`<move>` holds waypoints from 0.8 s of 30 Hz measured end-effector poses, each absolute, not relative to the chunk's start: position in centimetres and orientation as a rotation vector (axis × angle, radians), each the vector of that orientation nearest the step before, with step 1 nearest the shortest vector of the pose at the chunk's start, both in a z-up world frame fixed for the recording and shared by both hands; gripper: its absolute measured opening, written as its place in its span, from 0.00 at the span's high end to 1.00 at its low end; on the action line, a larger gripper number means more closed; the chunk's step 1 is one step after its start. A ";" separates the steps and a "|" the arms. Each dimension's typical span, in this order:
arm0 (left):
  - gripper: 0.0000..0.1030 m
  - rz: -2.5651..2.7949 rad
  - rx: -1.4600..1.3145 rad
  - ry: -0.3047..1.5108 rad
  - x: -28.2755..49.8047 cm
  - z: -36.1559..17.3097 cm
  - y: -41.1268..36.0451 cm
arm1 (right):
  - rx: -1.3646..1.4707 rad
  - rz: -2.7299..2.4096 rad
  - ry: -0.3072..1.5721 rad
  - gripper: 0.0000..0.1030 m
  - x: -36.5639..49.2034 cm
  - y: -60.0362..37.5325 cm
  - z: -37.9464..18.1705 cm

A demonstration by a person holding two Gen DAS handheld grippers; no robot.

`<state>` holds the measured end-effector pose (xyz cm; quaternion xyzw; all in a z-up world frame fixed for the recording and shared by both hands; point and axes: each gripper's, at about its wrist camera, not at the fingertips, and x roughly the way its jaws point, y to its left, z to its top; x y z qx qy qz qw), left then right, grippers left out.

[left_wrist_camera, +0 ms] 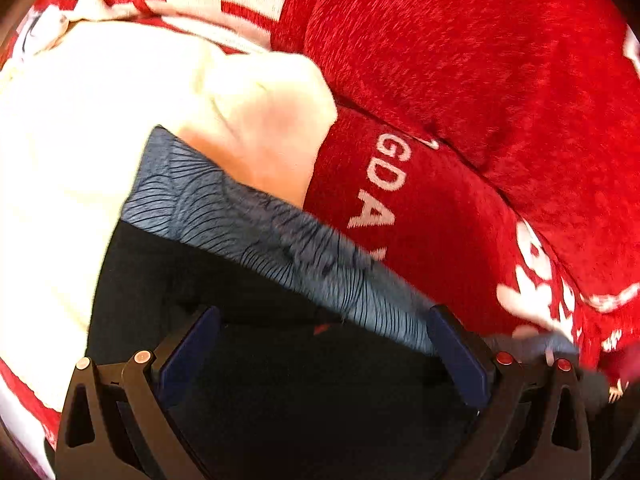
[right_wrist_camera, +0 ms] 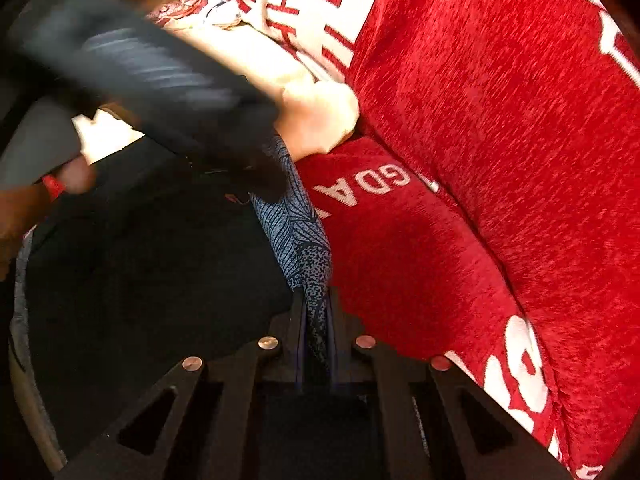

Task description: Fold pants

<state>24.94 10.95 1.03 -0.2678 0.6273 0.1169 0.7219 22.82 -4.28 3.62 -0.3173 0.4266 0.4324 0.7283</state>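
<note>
The pants [left_wrist_camera: 248,352], dark with a blue patterned band, lay on the red blanket [left_wrist_camera: 480,60]. The left gripper [left_wrist_camera: 324,354] was spread wide over them. The right gripper [right_wrist_camera: 318,320] pinched the pants' patterned edge beside the blanket's white lettering.

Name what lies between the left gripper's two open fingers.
In the left wrist view, the left gripper stands open over the black pants; black cloth fills the gap, with the blue-grey patterned waistband crossing beyond the fingertips.

Bright overexposed whites, motion blur, fisheye-warped edges, perhaps window-lit
</note>
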 end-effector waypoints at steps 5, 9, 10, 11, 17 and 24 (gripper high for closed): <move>0.00 0.323 -0.564 1.471 26.7 -1.8 9.8 | -0.770 0.930 0.865 0.91 20.9 -3.9 3.3; 0.48 0.391 -0.442 1.443 26.7 -1.7 8.7 | -0.783 0.918 0.845 0.92 20.5 -3.8 3.2; 0.55 0.368 -0.450 1.435 26.6 -1.4 8.5 | -0.784 0.916 0.839 0.92 20.5 -3.8 3.2; 0.65 0.368 -0.456 1.428 26.5 -1.1 8.4 | -0.787 0.915 0.836 0.92 20.6 -3.7 3.2; 0.88 0.354 -0.452 1.370 24.3 0.3 7.6 | -0.806 0.885 0.833 0.92 20.4 -3.5 3.5; 0.89 0.358 -0.435 1.338 22.6 1.0 6.3 | -0.779 0.878 0.924 0.27 21.8 -4.2 3.6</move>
